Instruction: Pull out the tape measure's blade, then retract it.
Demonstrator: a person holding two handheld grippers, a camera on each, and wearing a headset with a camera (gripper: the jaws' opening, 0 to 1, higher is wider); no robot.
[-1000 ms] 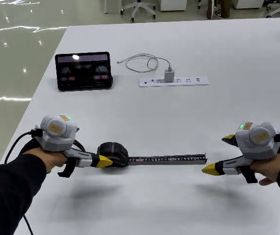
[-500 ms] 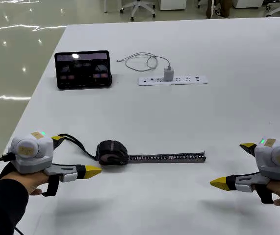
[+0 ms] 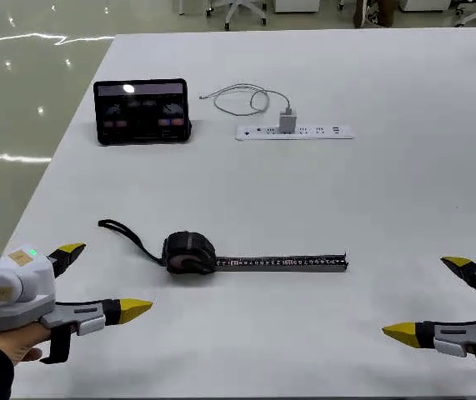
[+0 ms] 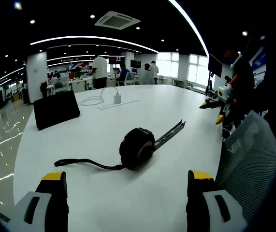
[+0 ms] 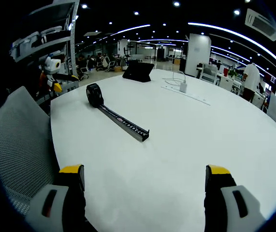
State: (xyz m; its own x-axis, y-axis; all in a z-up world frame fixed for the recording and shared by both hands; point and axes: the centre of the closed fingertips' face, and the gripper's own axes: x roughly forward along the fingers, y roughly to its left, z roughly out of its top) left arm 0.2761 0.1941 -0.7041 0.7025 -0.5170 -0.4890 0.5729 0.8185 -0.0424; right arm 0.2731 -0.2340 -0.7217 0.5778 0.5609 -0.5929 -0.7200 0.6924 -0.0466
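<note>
The tape measure (image 3: 189,252) lies on the white surface (image 3: 304,192), blade (image 3: 283,263) drawn out flat to the right, strap (image 3: 125,233) trailing left; the left tool (image 3: 104,279) is wide open, holding nothing, near the tape measure but apart from it; the right tool (image 3: 428,298), also wide open and empty, sits well apart from the blade's tip; a tablet (image 3: 142,111) and power strip (image 3: 294,132) sit farther back

On the one desk (image 3: 388,183) lie one tape measure (image 3: 189,252), one tablet (image 3: 142,111), one power strip (image 3: 321,132), and one charger (image 3: 287,123) with one cable (image 3: 238,98). There are two grippers, the left gripper (image 3: 117,277) and the right gripper (image 3: 414,296), each with two yellow-tipped jaws.
</note>
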